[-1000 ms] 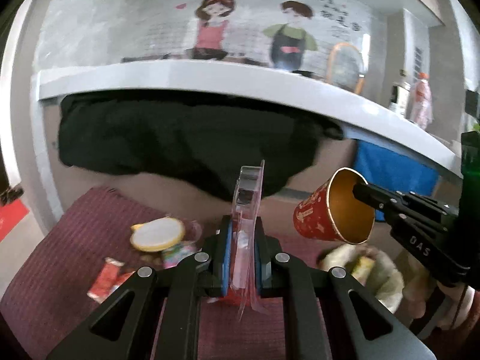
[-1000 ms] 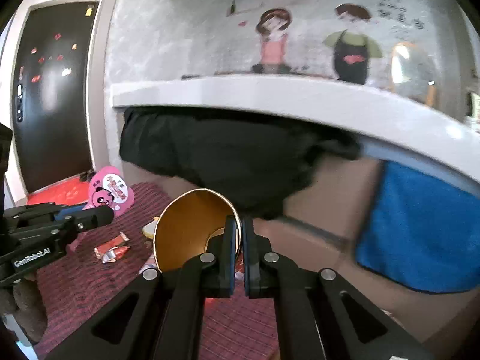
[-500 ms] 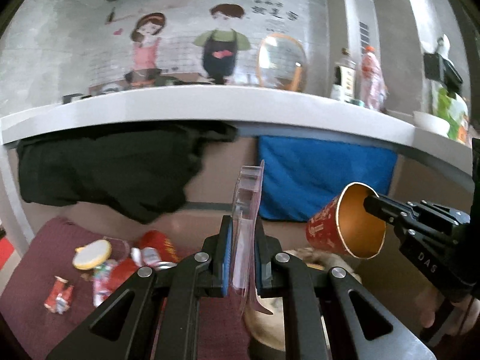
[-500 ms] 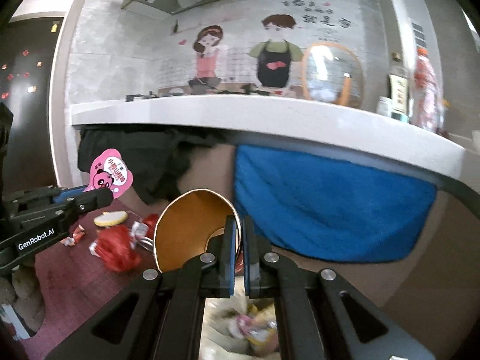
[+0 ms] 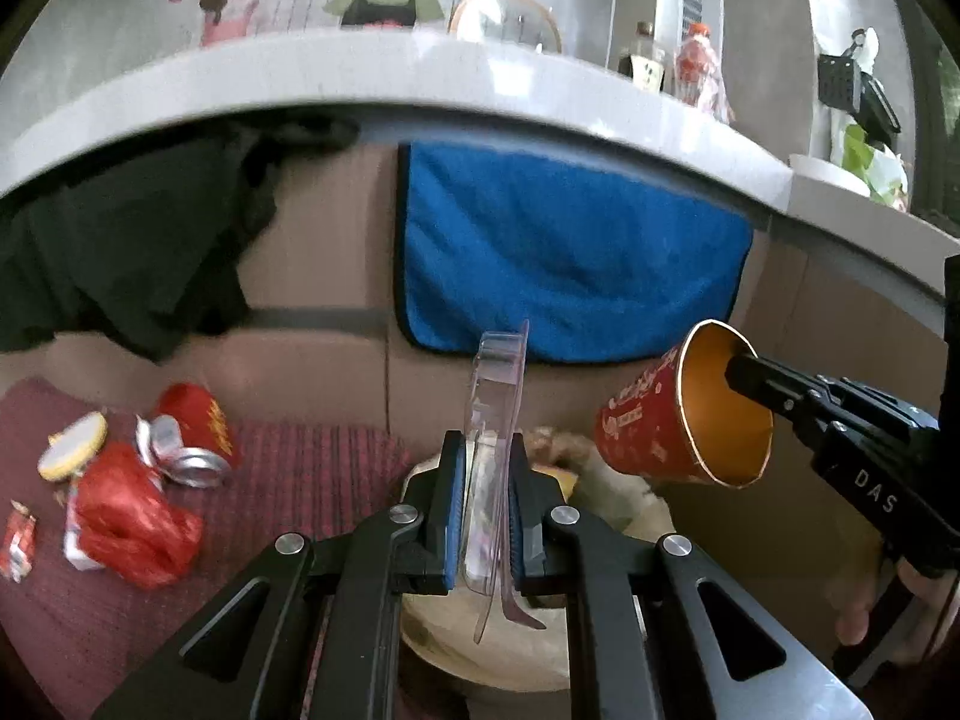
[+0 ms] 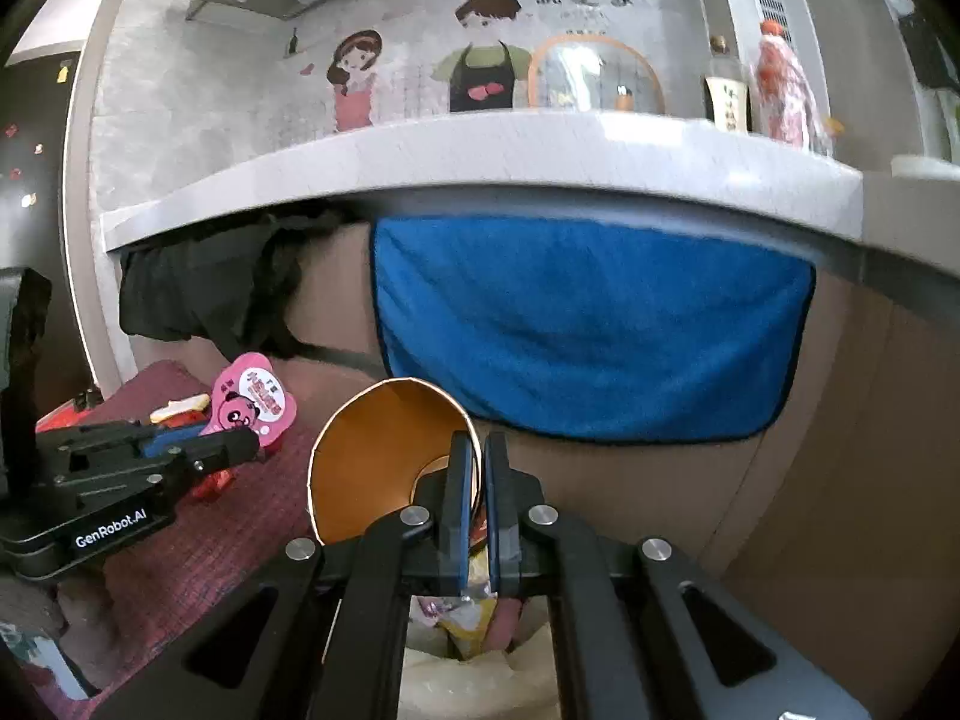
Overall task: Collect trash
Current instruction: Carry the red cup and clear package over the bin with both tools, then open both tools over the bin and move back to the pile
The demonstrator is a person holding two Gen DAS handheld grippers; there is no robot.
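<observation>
My left gripper (image 5: pixel 485 471) is shut on a clear plastic blister pack (image 5: pixel 499 381) standing on edge; its pink card side (image 6: pixel 255 405) shows in the right wrist view, where that gripper (image 6: pixel 243 444) comes in from the left. My right gripper (image 6: pixel 474 468) is shut on the rim of a red paper cup (image 6: pixel 384 456) tipped on its side, its gold inside toward the camera. The cup (image 5: pixel 654 429) hangs right of the pack. Both hover over a bin with a white liner (image 5: pixel 432 630), with wrappers (image 6: pixel 468 615) inside.
On the maroon mat (image 5: pixel 312 474) at left lie a crushed red can (image 5: pixel 192 429), a red bag (image 5: pixel 135 531), a yellow lid (image 5: pixel 72 447) and a small wrapper (image 5: pixel 18 540). A blue towel (image 5: pixel 570 264) and black cloth (image 5: pixel 120 252) hang under the grey counter (image 5: pixel 360 78).
Both grippers have swung to the right, from over the mat's litter to over the bin. Each keeps the same hold on its item; the blue towel now fills the background.
</observation>
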